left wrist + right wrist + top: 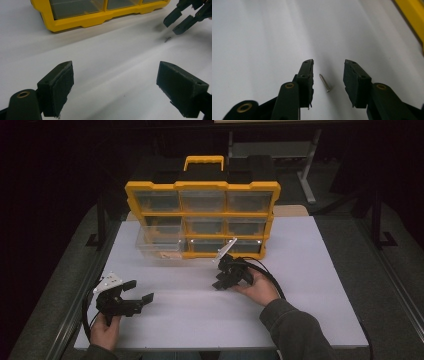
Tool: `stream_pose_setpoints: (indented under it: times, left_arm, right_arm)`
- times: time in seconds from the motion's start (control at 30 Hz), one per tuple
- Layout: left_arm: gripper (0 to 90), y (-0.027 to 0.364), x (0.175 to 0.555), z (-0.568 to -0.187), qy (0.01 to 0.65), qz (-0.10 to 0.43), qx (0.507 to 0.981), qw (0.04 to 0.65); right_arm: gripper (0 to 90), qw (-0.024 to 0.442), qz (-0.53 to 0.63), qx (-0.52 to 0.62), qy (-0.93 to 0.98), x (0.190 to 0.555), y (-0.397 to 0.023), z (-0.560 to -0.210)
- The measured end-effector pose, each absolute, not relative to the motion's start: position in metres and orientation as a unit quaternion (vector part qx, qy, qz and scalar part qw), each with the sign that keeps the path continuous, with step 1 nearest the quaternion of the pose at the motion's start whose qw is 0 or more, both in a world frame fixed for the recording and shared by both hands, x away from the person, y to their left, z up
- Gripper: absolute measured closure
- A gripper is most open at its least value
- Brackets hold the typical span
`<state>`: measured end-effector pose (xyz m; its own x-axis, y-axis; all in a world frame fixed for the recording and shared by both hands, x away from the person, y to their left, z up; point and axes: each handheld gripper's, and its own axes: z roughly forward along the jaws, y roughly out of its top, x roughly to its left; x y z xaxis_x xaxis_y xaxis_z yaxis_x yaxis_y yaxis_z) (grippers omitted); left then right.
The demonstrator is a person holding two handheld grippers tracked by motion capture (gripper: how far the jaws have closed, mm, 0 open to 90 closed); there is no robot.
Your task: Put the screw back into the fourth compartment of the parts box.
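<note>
Silvery little screw (324, 83) lies flat on the white table (257, 45), dead centre of the right gripper view, between the right gripper (329, 75) jaws, which stand apart. I'd drop straight down, pinch across the shank, then lift slowly so it doesn't roll.

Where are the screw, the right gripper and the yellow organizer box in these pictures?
screw (324, 82): right gripper view, mid-shank, lying on the table between the open jaws.
right gripper (328, 75): right gripper view, midway between its fingertips.
yellow organizer box (202, 185): high view, top yellow frame rail.
</note>
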<state>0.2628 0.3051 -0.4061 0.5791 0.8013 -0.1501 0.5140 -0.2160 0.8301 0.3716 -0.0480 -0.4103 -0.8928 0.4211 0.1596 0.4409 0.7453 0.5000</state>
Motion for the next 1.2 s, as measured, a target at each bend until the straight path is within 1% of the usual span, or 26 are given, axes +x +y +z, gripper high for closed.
stream_pose_setpoints:
  times: [0.17, 0.2, 0.67, 0.77, 0.9, 1.03, 1.2]
  left_arm:
    - [13.7, 0.305, 0.263, -0.406, 0.431, 0.159, 0.764, 0.454]
    - [13.8, 0.305, 0.263, -0.406, 0.430, 0.158, 0.764, 0.454]
    - [13.8, 0.305, 0.263, -0.406, 0.431, 0.159, 0.763, 0.454]
    - [13.8, 0.305, 0.262, -0.406, 0.432, 0.159, 0.762, 0.455]
    - [13.8, 0.305, 0.262, -0.406, 0.433, 0.159, 0.762, 0.455]
    - [13.8, 0.305, 0.262, -0.406, 0.433, 0.159, 0.762, 0.455]
    - [13.7, 0.305, 0.262, -0.406, 0.432, 0.159, 0.762, 0.455]
  right_arm:
    - [62.3, 0.021, -0.266, -0.227, -0.937, 0.372, -0.049, -0.419]
    - [63.0, 0.011, -0.284, -0.196, -0.939, 0.376, -0.049, -0.422]
    - [72.1, 0.003, -0.270, -0.186, -0.945, 0.373, -0.045, -0.431]
    - [75.8, -0.008, -0.263, -0.181, -0.947, 0.370, -0.044, -0.431]
    - [78.3, -0.032, -0.251, -0.170, -0.952, 0.366, -0.040, -0.430]
    - [81.8, -0.041, -0.247, -0.162, -0.955, 0.364, -0.038, -0.429]
    - [84.8, -0.031, -0.250, -0.170, -0.953, 0.365, -0.039, -0.430]
